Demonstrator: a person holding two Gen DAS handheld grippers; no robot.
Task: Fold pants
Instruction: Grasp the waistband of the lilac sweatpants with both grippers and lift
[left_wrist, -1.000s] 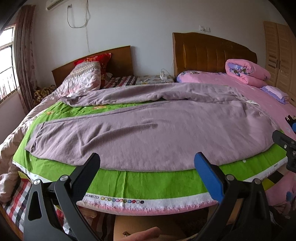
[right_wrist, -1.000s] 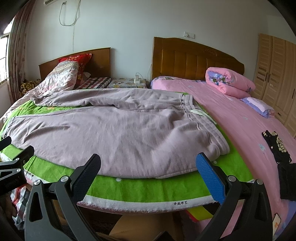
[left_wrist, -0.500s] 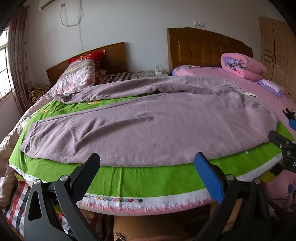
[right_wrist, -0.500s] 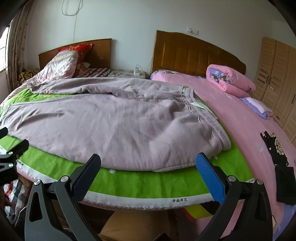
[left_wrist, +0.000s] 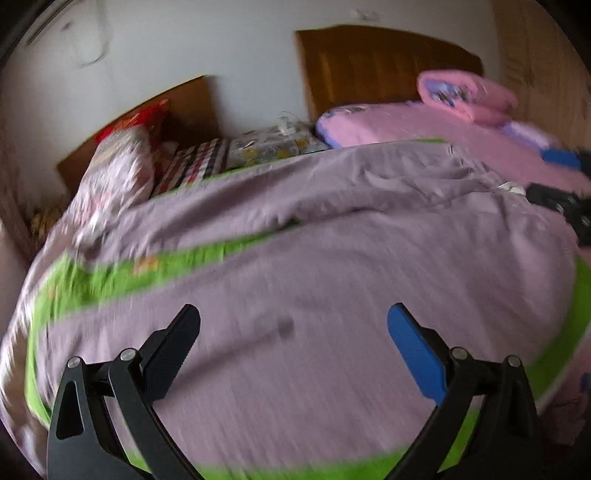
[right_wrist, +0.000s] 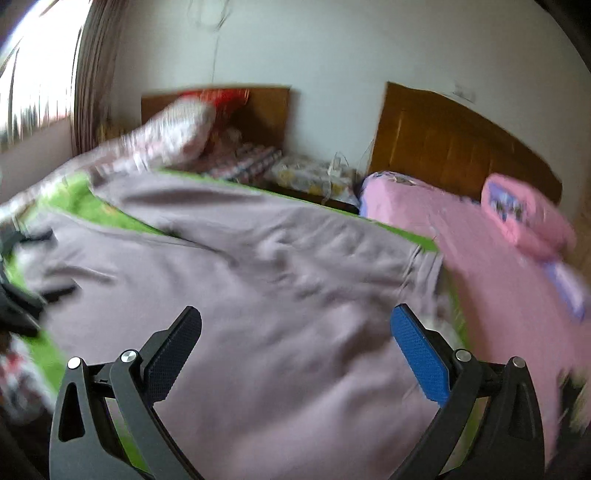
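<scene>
Mauve pants (left_wrist: 332, 266) lie spread flat on a green sheet (left_wrist: 173, 264) on the bed, legs toward the left, waistband (right_wrist: 424, 266) toward the right. My left gripper (left_wrist: 293, 325) is open and empty, held over the near leg. My right gripper (right_wrist: 295, 328) is open and empty, over the upper part of the pants (right_wrist: 258, 295) near the waistband. Each gripper shows at the edge of the other's view: the right one (left_wrist: 561, 177), the left one (right_wrist: 22, 273). Both views are blurred.
The green sheet (right_wrist: 88, 206) covers the left bed; a pink bedspread (right_wrist: 498, 258) covers the right bed, with a rolled pink quilt (left_wrist: 469, 94). Patterned pillows (left_wrist: 118, 166) and two wooden headboards (right_wrist: 450, 147) stand at the back.
Both grippers have moved forward from the bed's foot edge to over the pants, tilting down. The pants have not moved. Both grippers stay open.
</scene>
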